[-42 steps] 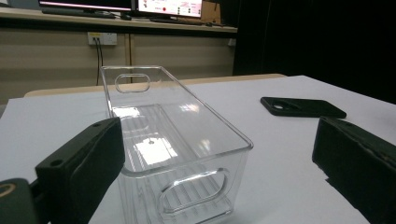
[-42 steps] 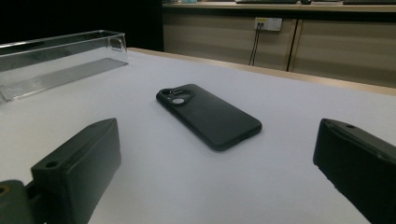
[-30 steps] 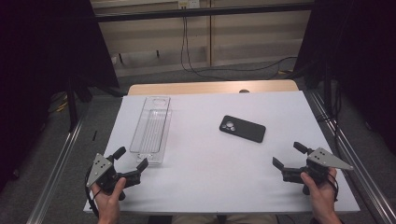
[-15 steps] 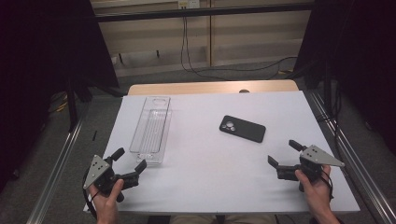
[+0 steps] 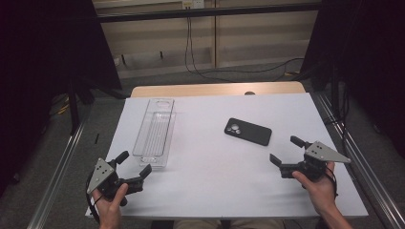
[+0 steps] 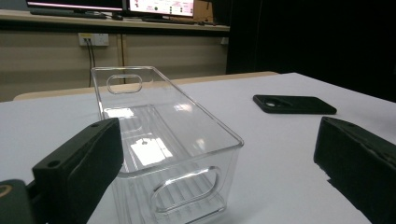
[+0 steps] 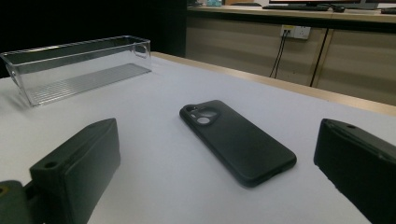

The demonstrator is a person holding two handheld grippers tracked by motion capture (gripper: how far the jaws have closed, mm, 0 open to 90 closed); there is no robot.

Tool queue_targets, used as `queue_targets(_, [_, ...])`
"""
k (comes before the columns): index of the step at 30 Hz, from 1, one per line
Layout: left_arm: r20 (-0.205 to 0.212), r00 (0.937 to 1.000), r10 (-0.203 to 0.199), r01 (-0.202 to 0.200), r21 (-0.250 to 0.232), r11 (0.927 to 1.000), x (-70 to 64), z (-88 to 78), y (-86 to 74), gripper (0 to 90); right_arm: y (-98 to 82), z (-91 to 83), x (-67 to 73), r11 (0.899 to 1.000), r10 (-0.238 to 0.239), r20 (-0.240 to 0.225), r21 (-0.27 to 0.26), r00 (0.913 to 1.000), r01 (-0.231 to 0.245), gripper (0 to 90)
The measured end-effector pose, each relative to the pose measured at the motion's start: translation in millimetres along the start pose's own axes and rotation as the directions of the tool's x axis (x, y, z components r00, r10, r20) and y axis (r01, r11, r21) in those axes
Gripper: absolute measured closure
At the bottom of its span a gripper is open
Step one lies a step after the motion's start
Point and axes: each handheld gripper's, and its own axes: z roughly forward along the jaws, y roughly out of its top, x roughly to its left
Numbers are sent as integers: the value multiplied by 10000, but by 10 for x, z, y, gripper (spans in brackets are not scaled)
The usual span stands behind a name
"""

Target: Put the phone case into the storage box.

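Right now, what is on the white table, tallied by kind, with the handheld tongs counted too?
Clear plastic rectangular bin with cut-out handles: 1
Black phone case lying camera cut-out up: 1
Handheld tongs, both open and holding nothing: 2, the left tongs and the right tongs
Total: 4

Black phone case (image 5: 248, 131) (face-down); clear bin (image 5: 154, 132) empty

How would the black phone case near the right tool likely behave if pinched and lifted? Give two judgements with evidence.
The phone case looks thin and matte, so it is probably light and not very slippery. It lies flat, camera cutout up, so the open right tool may struggle to catch its low edge. If it is an empty shell, it might flex.
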Motion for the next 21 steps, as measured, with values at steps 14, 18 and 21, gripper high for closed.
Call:
queue_targets(14, [-276, 9995, -142, 141, -33, 9999, 14, 8, -4, 18, 138, 304, -42, 10000, -61, -252, -68, 9997, 59, 0])
queue_targets(18, [-221, 9997, -54, 50, -197, 9998, 26, -7, 1, 18, 147, 367, -53, 10000, -15, -295, -98, 9996, 12, 2])
queue_targets(21, [-384, 9992, -63, 58, -123, 9999, 33, -3, 1, 18, 149, 430, -65, 9998, -191, -344, 9, 9992, 192, 3])
